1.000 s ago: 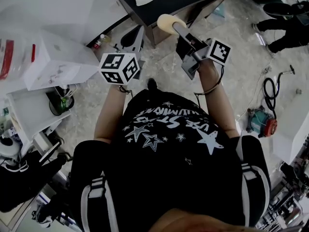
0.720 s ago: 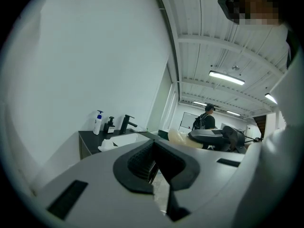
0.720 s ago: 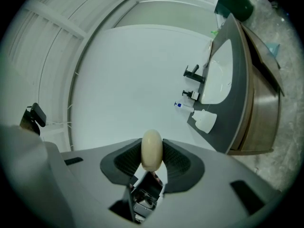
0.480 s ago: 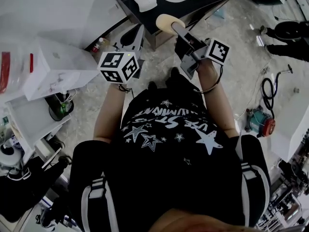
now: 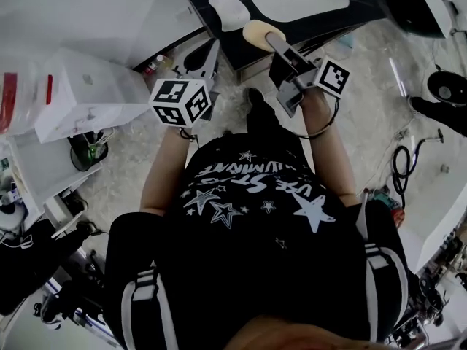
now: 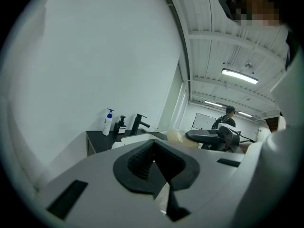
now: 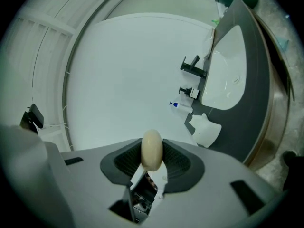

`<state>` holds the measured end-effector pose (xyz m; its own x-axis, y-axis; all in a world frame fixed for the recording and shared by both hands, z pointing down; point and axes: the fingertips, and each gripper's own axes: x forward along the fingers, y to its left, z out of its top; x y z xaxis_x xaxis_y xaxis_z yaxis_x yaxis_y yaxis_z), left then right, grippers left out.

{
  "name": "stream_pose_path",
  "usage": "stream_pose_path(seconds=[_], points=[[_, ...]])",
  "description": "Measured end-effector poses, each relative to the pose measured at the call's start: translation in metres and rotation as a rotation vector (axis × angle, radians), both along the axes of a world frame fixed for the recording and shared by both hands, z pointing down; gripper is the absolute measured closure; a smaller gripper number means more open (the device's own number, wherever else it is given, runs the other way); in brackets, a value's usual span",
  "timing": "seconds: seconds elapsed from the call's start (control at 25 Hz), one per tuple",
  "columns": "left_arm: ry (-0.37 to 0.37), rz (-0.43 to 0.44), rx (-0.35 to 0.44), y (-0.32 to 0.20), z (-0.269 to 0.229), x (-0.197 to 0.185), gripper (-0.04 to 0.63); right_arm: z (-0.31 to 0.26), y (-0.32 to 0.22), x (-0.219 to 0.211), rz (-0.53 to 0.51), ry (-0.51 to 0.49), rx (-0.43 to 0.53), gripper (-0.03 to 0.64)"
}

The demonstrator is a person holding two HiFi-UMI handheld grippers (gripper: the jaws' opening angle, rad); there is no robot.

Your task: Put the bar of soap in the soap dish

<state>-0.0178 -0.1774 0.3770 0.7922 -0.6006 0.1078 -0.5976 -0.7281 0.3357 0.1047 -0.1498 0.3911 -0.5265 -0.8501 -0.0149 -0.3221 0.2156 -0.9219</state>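
Cream soap [image 7: 152, 148] pinched in R gripper [image 7: 152, 159]; L gripper [image 6: 153, 158] prob. shut.

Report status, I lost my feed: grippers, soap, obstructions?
Left gripper shut, empty. Right gripper shut on bar of soap. Soap dish ahead on counter, nothing between.
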Motion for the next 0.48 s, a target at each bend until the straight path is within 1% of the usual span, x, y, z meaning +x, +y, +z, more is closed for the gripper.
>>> stream_pose_path(seconds=[0.16, 0.36, 0.48], points=[[-0.013, -0.032, -0.017, -0.022, 0.005, 0.014, 0.584, 0.008, -0.032, 0.014, -0.040, 0.004, -0.020, 0.485], [-0.029, -0.108, -0.053, -0.058, 0.016, 0.020, 0.584, 0.017, -0.078, 0.022, -0.118, 0.031, -0.039, 0.486], [-0.043, -0.150, -0.062, -0.076, 0.022, 0.028, 0.584, 0.025, -0.103, 0.032, -0.162, 0.075, -0.043, 0.485]])
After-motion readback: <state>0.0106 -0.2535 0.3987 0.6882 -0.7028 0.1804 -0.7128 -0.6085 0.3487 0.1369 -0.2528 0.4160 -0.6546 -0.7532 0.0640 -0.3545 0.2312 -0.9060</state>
